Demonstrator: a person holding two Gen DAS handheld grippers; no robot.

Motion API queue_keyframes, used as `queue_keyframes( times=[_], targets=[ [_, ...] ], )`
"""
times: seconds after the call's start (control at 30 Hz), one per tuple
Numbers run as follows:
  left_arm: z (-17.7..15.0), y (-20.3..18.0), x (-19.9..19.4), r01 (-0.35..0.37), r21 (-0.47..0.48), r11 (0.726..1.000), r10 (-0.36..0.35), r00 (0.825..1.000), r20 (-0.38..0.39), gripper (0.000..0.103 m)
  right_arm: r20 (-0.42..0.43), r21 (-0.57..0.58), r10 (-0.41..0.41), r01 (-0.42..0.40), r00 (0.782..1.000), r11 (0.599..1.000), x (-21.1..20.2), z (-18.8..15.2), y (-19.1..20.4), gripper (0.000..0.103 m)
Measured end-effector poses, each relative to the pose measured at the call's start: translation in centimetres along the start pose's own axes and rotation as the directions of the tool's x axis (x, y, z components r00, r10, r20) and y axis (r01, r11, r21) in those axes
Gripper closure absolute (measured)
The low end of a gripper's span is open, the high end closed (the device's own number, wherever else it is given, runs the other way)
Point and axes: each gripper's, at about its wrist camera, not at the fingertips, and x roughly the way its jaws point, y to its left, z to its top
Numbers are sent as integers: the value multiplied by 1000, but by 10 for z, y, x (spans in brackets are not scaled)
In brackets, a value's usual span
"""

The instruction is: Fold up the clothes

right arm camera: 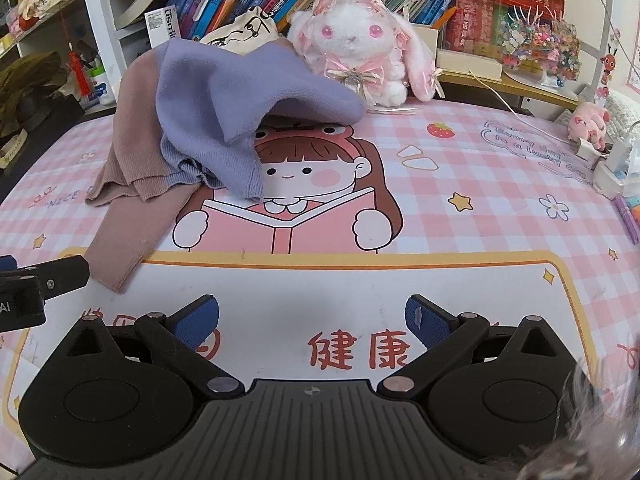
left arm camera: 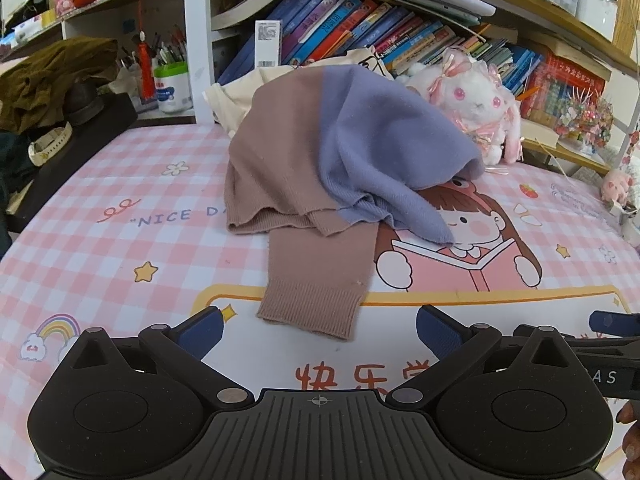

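Observation:
A knit sweater [left arm camera: 320, 152], half dusty pink and half lavender, lies heaped on the pink checked desk mat [left arm camera: 120, 248]. One pink sleeve with a ribbed cuff [left arm camera: 312, 308] stretches toward me. My left gripper [left arm camera: 320, 332] is open and empty, just short of that cuff. In the right wrist view the sweater [right arm camera: 208, 120] sits at the upper left, its pink sleeve [right arm camera: 120, 248] reaching down left. My right gripper [right arm camera: 312, 320] is open and empty over the mat's white panel [right arm camera: 320, 292], to the right of the sleeve.
A white and pink plush rabbit [right arm camera: 360, 48] sits behind the sweater, with a cream cloth bag [right arm camera: 240, 28] and bookshelves [left arm camera: 360, 20] at the back. An olive garment [left arm camera: 48, 76] lies far left. Chargers, cables and a small pink plush [right arm camera: 588, 124] crowd the right edge.

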Motion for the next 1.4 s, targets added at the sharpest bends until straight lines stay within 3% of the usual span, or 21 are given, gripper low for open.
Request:
queue_keyframes(
  times=[0.7, 0.93, 1.13, 1.4],
  targets=[
    [-11, -31, -10, -54, -72, 996, 54, 999, 5, 0, 12, -82, 104, -102, 995, 991, 2, 4, -26, 0],
    [-16, -45, -14, -81, -78, 994, 83, 996, 16, 0, -9, -59, 149, -150, 989, 987, 7, 4, -46, 0],
    [-17, -65, -11, -151, 7, 989, 151, 988, 33, 0, -47, -28, 183, -185, 982, 982, 15, 4, -64, 0],
    [6, -89, 14, -181, 150, 972, 171, 983, 72, 0, -65, 23, 212, -211, 975, 977, 24, 8, -87, 0]
  ],
)
